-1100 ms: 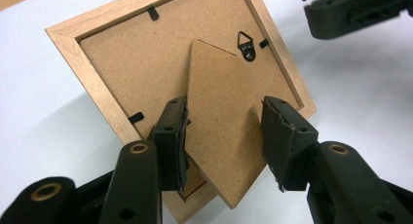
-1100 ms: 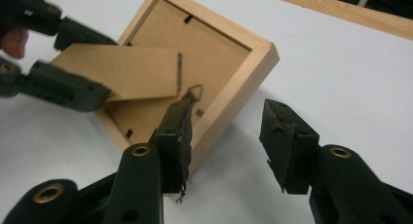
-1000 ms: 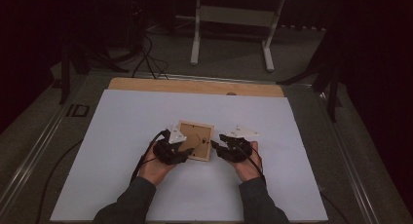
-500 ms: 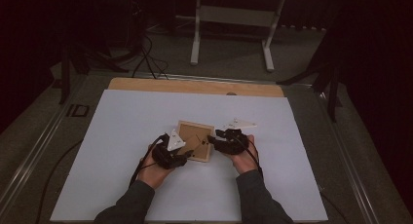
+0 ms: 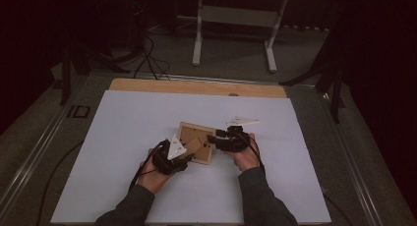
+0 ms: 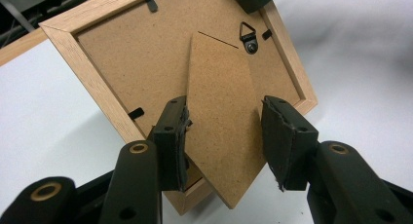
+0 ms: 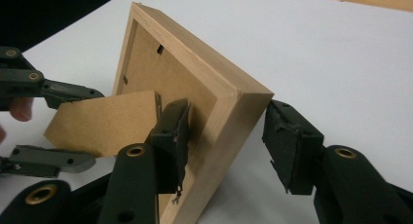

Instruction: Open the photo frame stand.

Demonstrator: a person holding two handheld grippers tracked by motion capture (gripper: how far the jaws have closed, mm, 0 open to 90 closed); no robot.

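Note:
A light wooden picture frame (image 5: 193, 135) is back side up on the white table (image 5: 123, 137), and its brown fibreboard stand (image 6: 219, 97) is folded out from the backing. My left gripper (image 6: 225, 131) is shut on that stand, one pad on each edge. It is also in the high view (image 5: 189, 157) and the right gripper view (image 7: 96, 127). My right gripper (image 7: 226, 136) straddles a corner of the frame (image 7: 195, 58). Its jaws have just been opening: the left pad is by the inner rim and the right pad stands clear of the wood. In the high view it is at the frame's right edge (image 5: 212, 138).
A wooden strip (image 5: 196, 87) runs along the table's far edge. Behind it are a metal stand (image 5: 233, 34) and cables (image 5: 147, 54) on the floor. Bare white table lies on all sides of the frame.
My right hand has moved a little left, closer to the frame's corner. The frame has turned slightly on the table. The left hand has hardly moved.

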